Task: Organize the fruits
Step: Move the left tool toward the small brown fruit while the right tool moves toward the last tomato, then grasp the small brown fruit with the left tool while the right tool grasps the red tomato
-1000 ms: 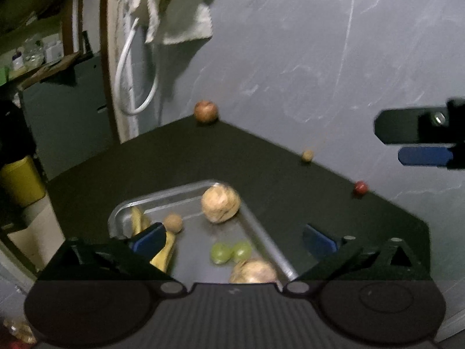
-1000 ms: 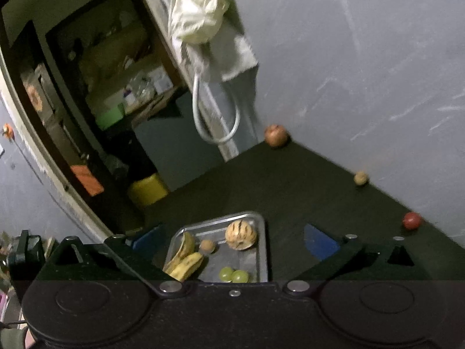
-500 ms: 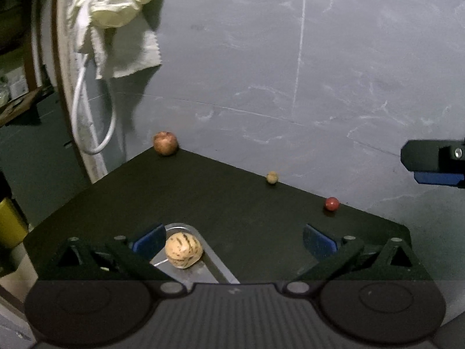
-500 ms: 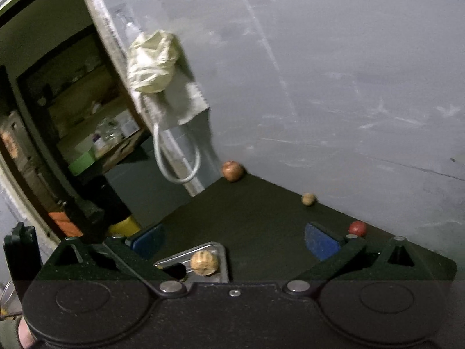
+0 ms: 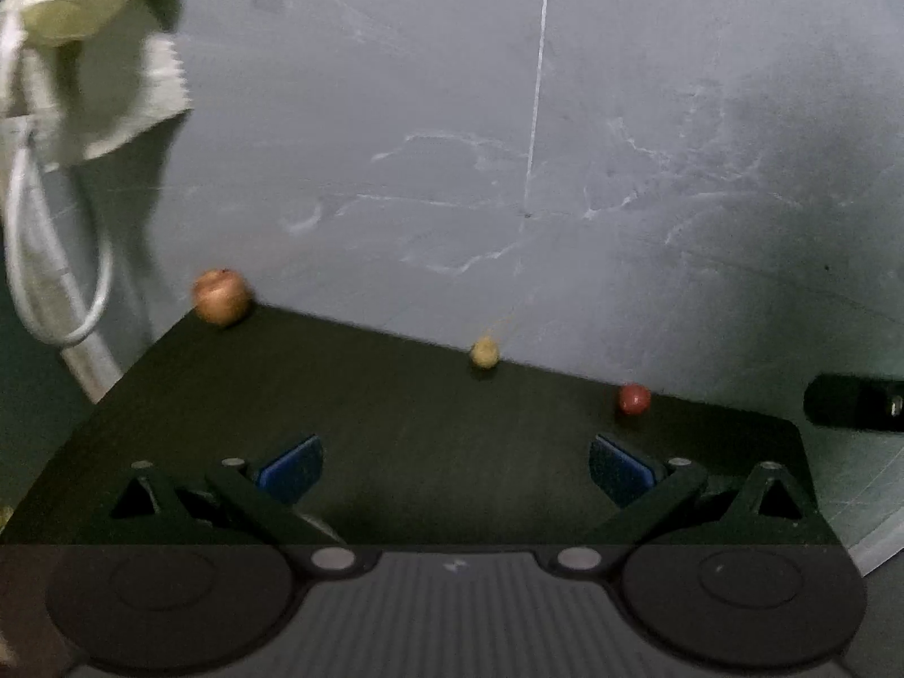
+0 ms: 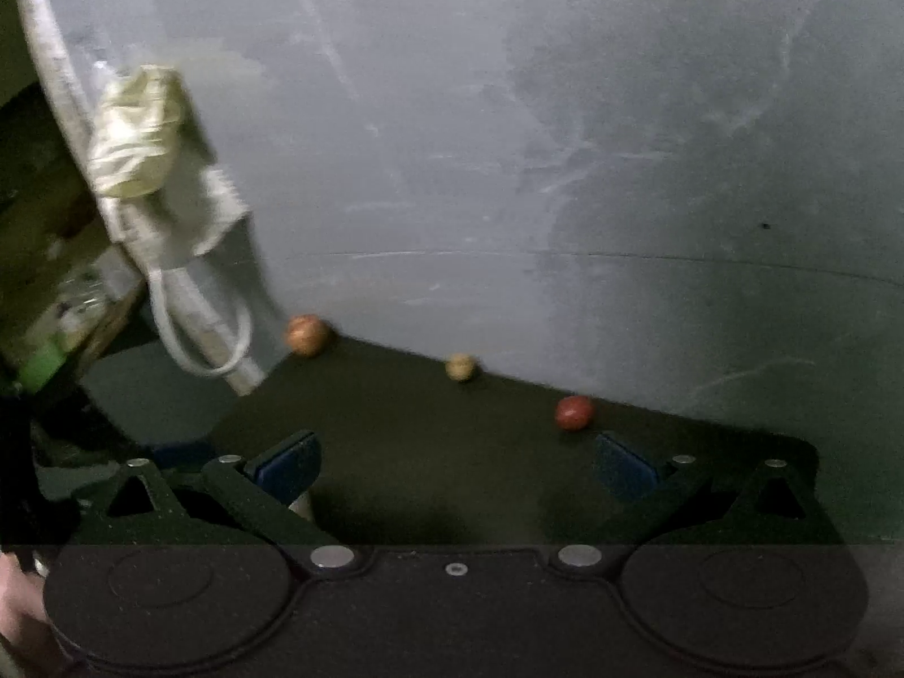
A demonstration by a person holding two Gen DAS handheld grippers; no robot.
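Dark table [image 5: 395,440], wall-side edge: reddish-brown apple [image 5: 221,296] at far left corner, small tan fruit [image 5: 485,351] mid-edge, small red fruit [image 5: 633,399] toward right corner.

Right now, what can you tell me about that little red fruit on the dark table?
The small red fruit is round, smooth-looking and slightly blurred, so I cannot name its kind. It sits alone on the dark table near the back edge, close to the grey wall; contact is unclear. No gripper touches it, and it lies just beyond the right gripper's right fingertip.
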